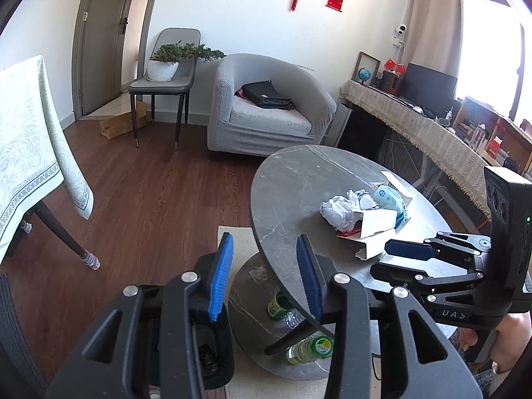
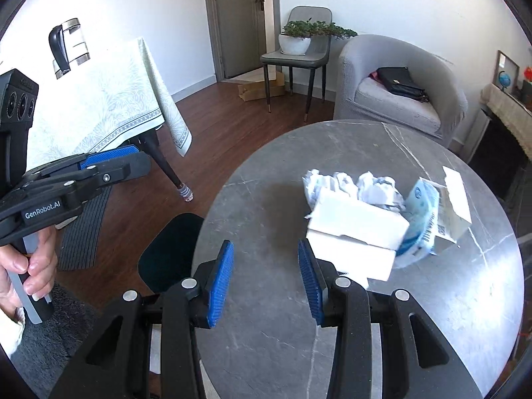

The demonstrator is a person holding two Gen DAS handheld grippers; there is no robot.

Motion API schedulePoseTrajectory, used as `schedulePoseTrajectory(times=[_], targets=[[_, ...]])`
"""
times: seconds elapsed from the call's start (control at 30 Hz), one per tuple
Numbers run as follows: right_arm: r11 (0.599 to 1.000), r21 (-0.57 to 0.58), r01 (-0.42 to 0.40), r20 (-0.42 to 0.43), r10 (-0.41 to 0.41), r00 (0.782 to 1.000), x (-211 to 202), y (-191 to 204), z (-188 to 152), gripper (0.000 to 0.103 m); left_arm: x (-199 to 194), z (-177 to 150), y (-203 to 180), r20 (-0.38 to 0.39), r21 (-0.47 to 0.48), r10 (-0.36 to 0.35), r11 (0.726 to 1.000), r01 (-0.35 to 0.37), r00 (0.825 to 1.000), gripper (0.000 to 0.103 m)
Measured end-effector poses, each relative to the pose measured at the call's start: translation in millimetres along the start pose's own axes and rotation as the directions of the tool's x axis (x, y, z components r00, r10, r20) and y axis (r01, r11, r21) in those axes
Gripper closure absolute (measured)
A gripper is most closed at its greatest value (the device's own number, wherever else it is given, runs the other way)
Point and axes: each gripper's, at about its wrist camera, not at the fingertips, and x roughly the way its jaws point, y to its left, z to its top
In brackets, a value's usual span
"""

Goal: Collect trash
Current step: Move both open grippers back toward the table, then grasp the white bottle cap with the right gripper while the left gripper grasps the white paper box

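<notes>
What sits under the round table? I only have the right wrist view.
Observer: Two plastic bottles lie on its lower shelf.
Operator: Is the left gripper carrying anything?
Observer: No. The left gripper is open, with nothing between its pads.
Operator: Is the bin empty? It looks plain black here.
Observer: The black bin holds a dark lump at the bottom; I cannot tell what it is.
</notes>
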Motion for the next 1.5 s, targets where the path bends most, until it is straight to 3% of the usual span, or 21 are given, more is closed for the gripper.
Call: schedulePoseTrajectory(times=[0.33, 0.43, 0.57, 0.93, 1.1, 1.27, 1.5], targets=[[0.998, 0.051, 0.048, -0.045, -0.046, 0.998, -3, -38, -26, 0.062, 31, -11, -25, -0.046, 0.009, -0.014, 1.000, 0.015, 0.999, 0.053], [0.997, 0.061, 0.053, -0.051, -0.050, 0.997, 3, -42, -30, 0.055, 35, -12, -32, -0.043, 0.015, -0.017, 1.000, 0.018, 0.999, 0.050], [0.997, 0.071, 0.042, -0.066, -0.037, 0.997, 15, -47, -36, 0.055, 39, -12, -39, -0.047, 0.025, -0.028, 0.999, 0.030, 0.998, 0.048], [0.996, 0.078, 0.047, -0.029, -0.045, 0.999, 25, -48, -30, 0.055, 43, -13, -60, -0.051, 0.024, -0.089, 0.996, 0.090, 0.995, 0.035], [0.996, 0.088, 0.031, -0.021, -0.029, 0.999, 22, -55, -29, 0.072, 47, -14, -71, -0.053, 0.050, -0.088, 0.995, 0.091, 0.995, 0.030], [0.995, 0.097, 0.036, -0.004, -0.036, 0.999, 8, -67, -34, 0.072, 54, -15, -82, -0.071, 0.048, -0.094, 0.994, 0.097, 0.993, 0.026], [0.980, 0.150, 0.129, 0.001, -0.131, 0.991, -17, -106, -53, 0.072, 69, -18, -113, -0.088, 0.070, -0.090, 0.993, 0.096, 0.992, 0.019]])
